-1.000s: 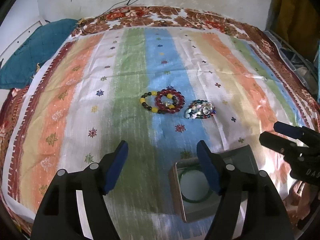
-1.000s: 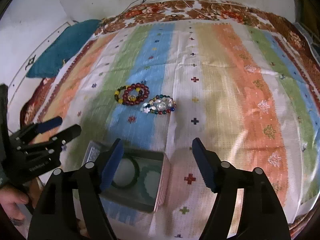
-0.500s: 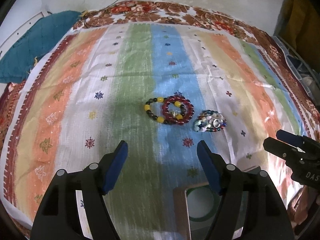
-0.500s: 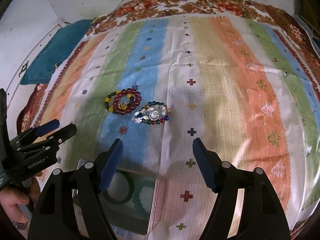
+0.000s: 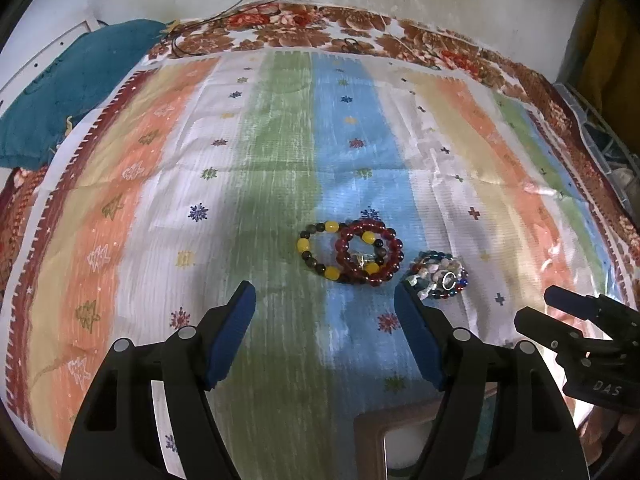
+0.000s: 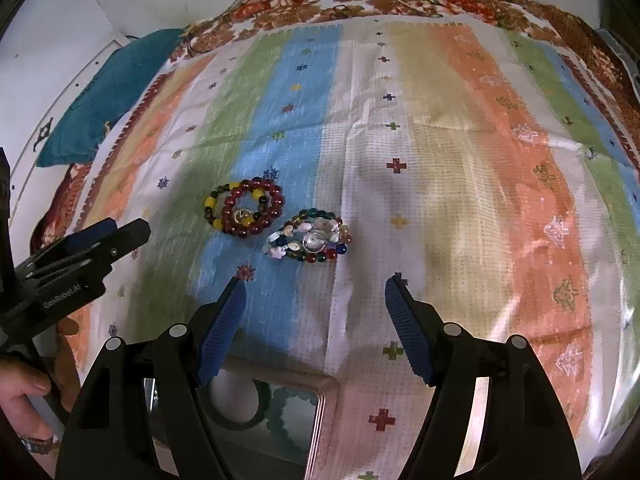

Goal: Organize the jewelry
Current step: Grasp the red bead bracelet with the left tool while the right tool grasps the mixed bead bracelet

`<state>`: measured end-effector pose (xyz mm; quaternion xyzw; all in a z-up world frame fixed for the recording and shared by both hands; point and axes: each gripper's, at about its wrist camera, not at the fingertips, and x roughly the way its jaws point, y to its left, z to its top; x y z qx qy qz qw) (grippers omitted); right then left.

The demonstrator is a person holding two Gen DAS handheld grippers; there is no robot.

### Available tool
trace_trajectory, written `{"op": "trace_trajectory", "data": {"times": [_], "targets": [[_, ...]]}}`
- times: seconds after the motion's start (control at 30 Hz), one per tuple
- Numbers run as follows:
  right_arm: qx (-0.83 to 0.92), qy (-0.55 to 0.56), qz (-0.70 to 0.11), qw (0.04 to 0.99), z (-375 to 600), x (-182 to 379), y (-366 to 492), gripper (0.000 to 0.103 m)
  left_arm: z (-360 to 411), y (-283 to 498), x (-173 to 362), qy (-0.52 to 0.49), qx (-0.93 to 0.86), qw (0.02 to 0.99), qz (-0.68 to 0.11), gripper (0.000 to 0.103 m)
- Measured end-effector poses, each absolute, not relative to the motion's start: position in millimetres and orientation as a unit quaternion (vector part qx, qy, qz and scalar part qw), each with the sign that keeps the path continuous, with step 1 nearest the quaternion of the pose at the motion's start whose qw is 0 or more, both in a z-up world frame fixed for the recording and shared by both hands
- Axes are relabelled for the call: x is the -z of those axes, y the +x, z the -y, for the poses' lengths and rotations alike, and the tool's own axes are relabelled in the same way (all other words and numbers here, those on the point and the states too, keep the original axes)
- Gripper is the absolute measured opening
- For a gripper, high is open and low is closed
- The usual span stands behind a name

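On the striped cloth lie a dark red bead bracelet overlapping a yellow-and-dark bead bracelet, and beside them a pile of mixed glass and stone bracelets. A small metal tin at the near edge holds a dark green bangle and a pale green bead bracelet. My left gripper hangs open just short of the red bracelet. My right gripper is open above the tin's far edge, short of the mixed pile. Nothing is between either pair of fingers.
The striped cloth covers a floral-bordered bed. A teal cushion lies at the far left by the white wall, with black cables trailing over it. A person's hand holds the left gripper's handle.
Both grippers have moved forward over the cloth toward the bracelets. The bracelets now sit lower and closer in both views, and the tin has slid to the bottom edge. Both stayed open.
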<state>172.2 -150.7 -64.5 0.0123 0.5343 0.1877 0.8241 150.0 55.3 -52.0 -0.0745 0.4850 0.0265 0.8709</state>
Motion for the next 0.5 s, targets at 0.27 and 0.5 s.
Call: {"op": "trace_trajectory", "data": {"times": [0.27,0.5], "targets": [[-0.205,0.028,-0.552,0.808,142,75,183,0.072,-52,165,65,-0.059,-0.027,0.866,-0.496,0.072],[-0.205,0.025,-0.559,0.803,135,82,191,0.072,-51,177,75,-0.058,-0.026,0.862,-0.504,0.075]]}}
